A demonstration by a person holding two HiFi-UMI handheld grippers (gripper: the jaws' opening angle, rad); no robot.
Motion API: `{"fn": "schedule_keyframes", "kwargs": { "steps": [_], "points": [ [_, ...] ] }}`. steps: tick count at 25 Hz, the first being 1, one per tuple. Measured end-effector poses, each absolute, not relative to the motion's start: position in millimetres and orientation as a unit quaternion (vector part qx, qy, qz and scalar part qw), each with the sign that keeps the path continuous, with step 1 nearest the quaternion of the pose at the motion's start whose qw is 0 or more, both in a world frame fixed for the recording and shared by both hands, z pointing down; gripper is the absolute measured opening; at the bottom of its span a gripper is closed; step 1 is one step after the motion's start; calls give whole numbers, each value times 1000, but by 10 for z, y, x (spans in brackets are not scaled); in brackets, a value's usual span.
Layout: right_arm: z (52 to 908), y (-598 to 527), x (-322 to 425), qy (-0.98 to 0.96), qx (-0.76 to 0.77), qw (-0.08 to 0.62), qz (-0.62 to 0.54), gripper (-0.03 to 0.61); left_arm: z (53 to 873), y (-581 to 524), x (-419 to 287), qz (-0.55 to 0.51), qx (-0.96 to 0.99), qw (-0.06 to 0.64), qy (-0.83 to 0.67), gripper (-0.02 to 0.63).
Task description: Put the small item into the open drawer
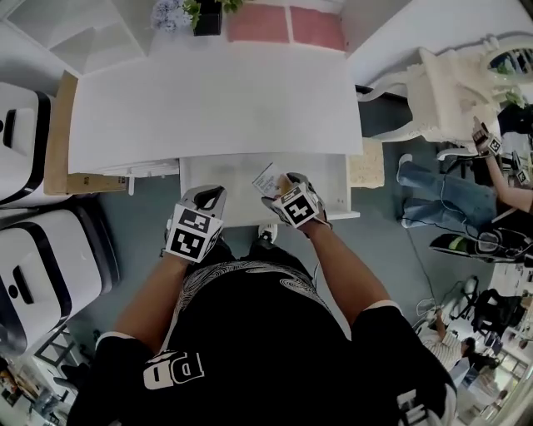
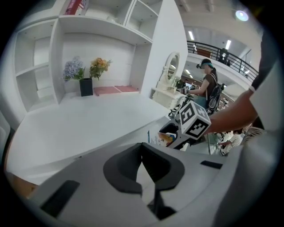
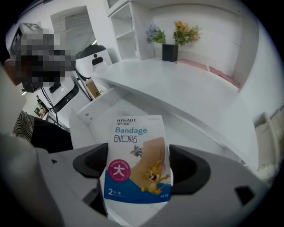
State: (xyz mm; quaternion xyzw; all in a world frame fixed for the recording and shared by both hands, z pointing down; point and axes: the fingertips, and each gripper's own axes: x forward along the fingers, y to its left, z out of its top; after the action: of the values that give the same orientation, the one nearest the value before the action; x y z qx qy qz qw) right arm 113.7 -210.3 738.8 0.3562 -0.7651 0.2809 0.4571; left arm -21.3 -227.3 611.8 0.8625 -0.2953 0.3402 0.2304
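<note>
A small bandage packet (image 3: 135, 155), white and blue with a cartoon print, stands upright between the jaws of my right gripper (image 3: 138, 170), which is shut on it. In the head view the bandage packet (image 1: 267, 178) and right gripper (image 1: 281, 190) hang over the open white drawer (image 1: 225, 175) below the desk top (image 1: 216, 108). My left gripper (image 1: 208, 198) hovers at the drawer's front left. Its dark pads (image 2: 128, 170) meet with nothing between them. From the left gripper view the packet (image 2: 161, 138) shows beside the right gripper's marker cube (image 2: 194, 119).
A dark vase of flowers (image 1: 206, 15) and pink mats (image 1: 283, 25) sit at the desk's back. White machines (image 1: 33, 250) stand at the left, a wooden panel (image 1: 58, 125) beside the desk. An ornate white chair (image 1: 441, 91) and another person (image 1: 500, 187) are at the right.
</note>
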Motion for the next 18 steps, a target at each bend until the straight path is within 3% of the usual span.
{"fn": "schedule_keyframes", "kwargs": {
  "steps": [9,18],
  "points": [
    [7880,-2147,1008,-755,281,547,226,420,6175,-2176,-484,339,848,249,-324,14],
    [8124,-2250,954,-759,239,584,159,420,6174,-2087,-659,335,834,262,-352,14]
  ]
}}
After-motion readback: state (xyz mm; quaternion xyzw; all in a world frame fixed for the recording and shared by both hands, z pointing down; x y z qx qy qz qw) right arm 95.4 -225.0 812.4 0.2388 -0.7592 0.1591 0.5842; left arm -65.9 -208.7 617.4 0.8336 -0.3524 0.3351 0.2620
